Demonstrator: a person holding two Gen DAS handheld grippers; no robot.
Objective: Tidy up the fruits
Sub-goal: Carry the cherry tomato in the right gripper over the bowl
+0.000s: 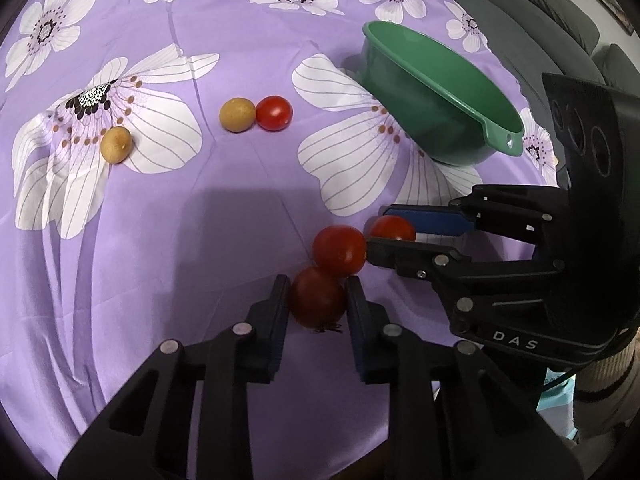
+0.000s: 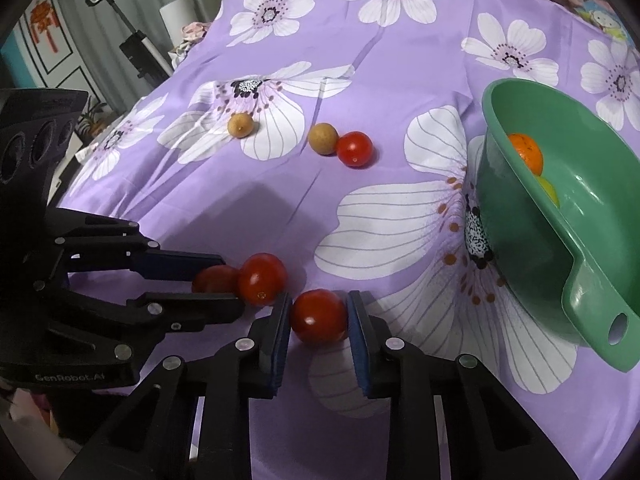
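Left gripper [image 1: 318,300] and right gripper [image 2: 319,314] each clamp 1 tomato

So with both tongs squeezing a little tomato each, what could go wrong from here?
1. A third tomato sits touching both gripped ones; lifting either could roll it across the cloth.
2. The left tongs and right tongs are shut on soft tomatoes, which could bruise or split.
3. The green bowl looks tilted, with an orange fruit inside, so dropped tomatoes might tip it.
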